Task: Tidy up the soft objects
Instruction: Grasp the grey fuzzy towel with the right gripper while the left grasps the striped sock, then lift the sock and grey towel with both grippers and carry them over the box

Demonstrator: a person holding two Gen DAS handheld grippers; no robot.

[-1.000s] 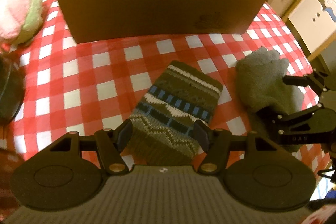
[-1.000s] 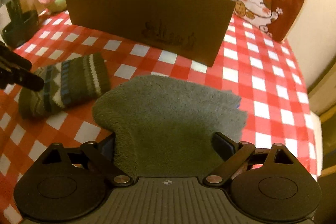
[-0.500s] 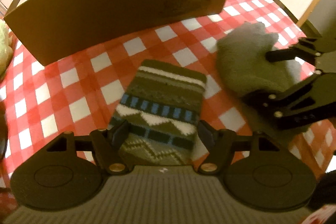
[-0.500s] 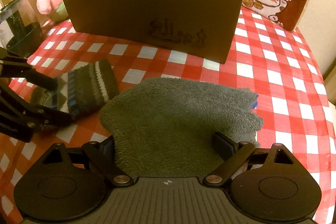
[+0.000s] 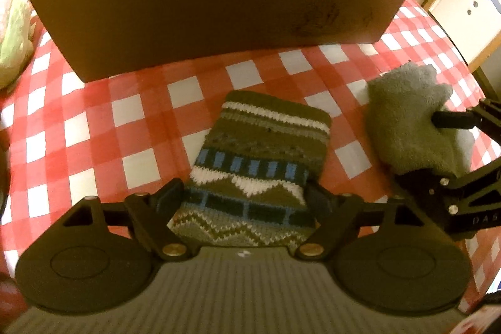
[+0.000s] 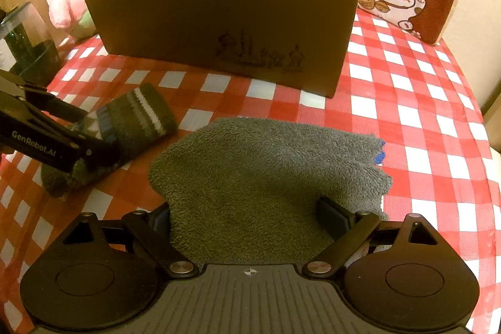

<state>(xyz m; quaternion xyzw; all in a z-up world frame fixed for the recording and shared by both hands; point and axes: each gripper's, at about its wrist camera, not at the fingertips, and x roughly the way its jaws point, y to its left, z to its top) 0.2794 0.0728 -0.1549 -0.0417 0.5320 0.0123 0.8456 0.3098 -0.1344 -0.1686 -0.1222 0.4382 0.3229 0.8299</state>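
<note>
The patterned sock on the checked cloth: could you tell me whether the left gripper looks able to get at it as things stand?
Probably yes. The left gripper is opening with the patterned sock between its fingers, and nothing lies over it. The grey cloth sits apart to the side.

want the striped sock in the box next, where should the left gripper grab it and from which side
Grip the patterned sock across its narrow width at the near end, coming from above. It lies flat on the checked tablecloth, and the opening left gripper already straddles that end.

Dim warm yellow-orange light, heavy fisheye bend at edges, dark vignette corners, soft focus, slight blur.
</note>
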